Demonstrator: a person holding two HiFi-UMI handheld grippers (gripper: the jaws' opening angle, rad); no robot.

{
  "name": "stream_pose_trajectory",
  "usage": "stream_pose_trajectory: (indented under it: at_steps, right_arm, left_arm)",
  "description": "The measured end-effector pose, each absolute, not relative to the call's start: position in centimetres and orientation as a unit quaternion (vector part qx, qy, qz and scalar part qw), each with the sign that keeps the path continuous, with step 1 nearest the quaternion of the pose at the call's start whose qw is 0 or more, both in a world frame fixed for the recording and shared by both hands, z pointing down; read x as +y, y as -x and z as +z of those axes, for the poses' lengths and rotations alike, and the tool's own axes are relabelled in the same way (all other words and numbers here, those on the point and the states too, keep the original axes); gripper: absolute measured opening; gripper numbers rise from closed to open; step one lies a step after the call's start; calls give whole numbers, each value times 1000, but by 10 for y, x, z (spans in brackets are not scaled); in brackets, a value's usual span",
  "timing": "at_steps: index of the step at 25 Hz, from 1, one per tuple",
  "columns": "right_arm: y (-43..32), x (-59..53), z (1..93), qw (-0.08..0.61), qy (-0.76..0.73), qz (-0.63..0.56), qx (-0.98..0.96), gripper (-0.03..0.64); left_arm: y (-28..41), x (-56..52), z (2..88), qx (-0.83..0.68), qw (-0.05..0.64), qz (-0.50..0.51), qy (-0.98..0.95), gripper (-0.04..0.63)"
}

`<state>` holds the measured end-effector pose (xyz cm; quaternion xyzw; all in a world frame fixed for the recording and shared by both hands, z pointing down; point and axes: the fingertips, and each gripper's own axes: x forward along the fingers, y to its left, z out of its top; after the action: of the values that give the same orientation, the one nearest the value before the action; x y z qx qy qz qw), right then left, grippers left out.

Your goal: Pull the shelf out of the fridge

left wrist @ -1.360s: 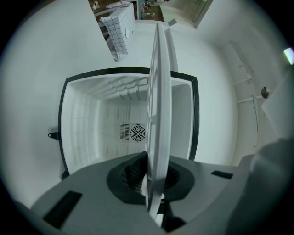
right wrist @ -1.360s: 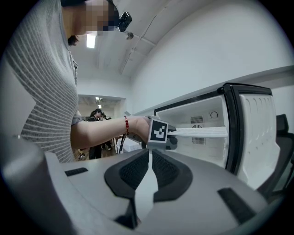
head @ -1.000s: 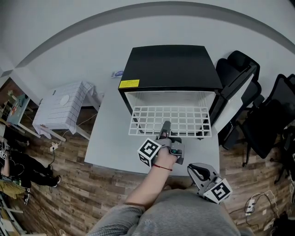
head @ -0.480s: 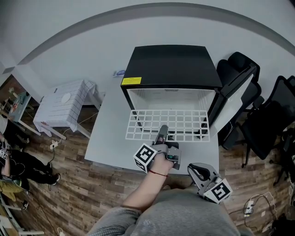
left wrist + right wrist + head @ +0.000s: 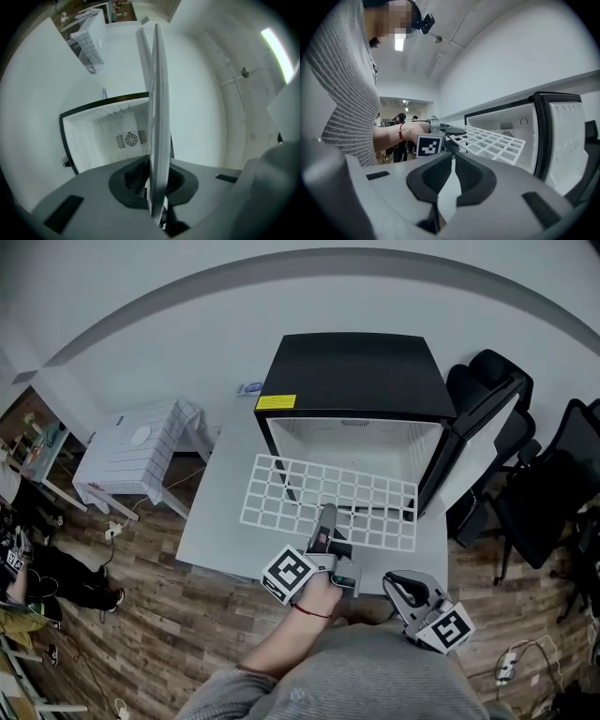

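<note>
A black mini fridge stands open on the white table. Its white wire shelf hangs out in front of the cavity, skewed to the left, with only its far right corner near the opening. My left gripper is shut on the shelf's near edge. In the left gripper view the shelf runs edge-on between the jaws, and the fridge interior lies behind. My right gripper stays low by the table's front edge, shut, with nothing in it. In the right gripper view, the shelf and left gripper are ahead.
The fridge door stands swung open to the right. Black office chairs crowd the right side. A white slatted stool sits on the wooden floor to the left. People stand in the background of the right gripper view.
The shelf has slid further out of the fridge and swung to the left. My left gripper has drawn back toward me and leftward with it. The right gripper has stayed put.
</note>
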<state>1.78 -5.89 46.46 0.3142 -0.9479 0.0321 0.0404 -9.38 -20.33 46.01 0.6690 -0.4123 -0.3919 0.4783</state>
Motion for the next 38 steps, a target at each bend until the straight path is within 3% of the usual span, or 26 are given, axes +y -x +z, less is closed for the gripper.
stream_pose_trajectory:
  at_steps: [12,19,29,38]
  right_arm:
    - [-19,-70,458,33,-325,27,-945,14]
    - [-21,-82,450,26,-339,22,-940,14]
    - [-35,-99,436,0,-381,12,-925,14]
    - [-42,-101,431,-12,-397,6,-918,14]
  left_arm:
    - [77,-181,453,-443,266,-192,-834,32]
    - [64,-166,438,-425,88,-89,-897,32]
    - [55,-145,408,-395,-115,-26,-911,32]
    - [52,-134,408,-375,-154,8,-914,32]
